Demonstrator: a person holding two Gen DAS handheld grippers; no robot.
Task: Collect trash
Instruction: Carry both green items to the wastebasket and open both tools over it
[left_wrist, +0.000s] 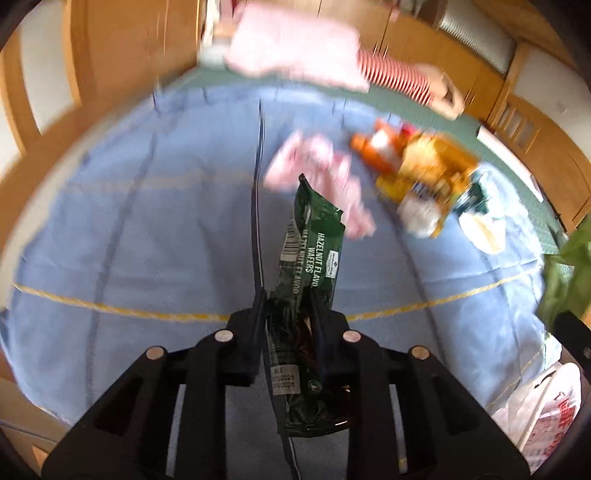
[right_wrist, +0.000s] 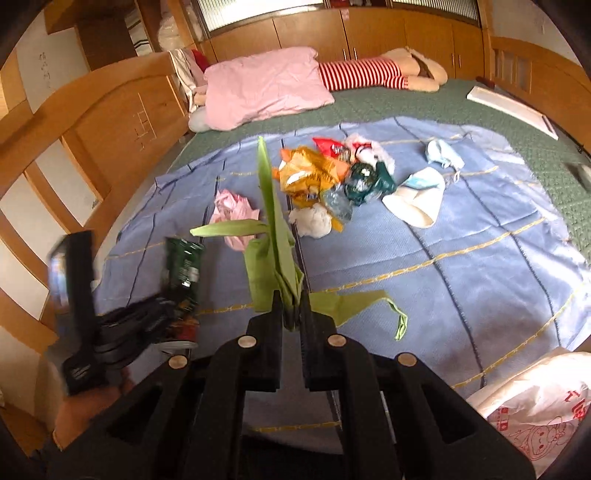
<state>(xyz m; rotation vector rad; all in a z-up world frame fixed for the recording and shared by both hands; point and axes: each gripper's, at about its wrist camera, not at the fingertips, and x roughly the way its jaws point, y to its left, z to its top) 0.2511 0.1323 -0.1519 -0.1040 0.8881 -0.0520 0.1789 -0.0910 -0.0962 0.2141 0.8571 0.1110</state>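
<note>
left gripper clamps green wafer wrapper (right gripper pinches green bag).

Bed, green cover: blue checked sheet spread on top. On sheet: pile of wrappers, pink tissue, face masks, white plastic bag. Pink pillow at the head.

Glossy green foil wrapper, matt woven blue cloth, varnished wooden headboard.
</note>
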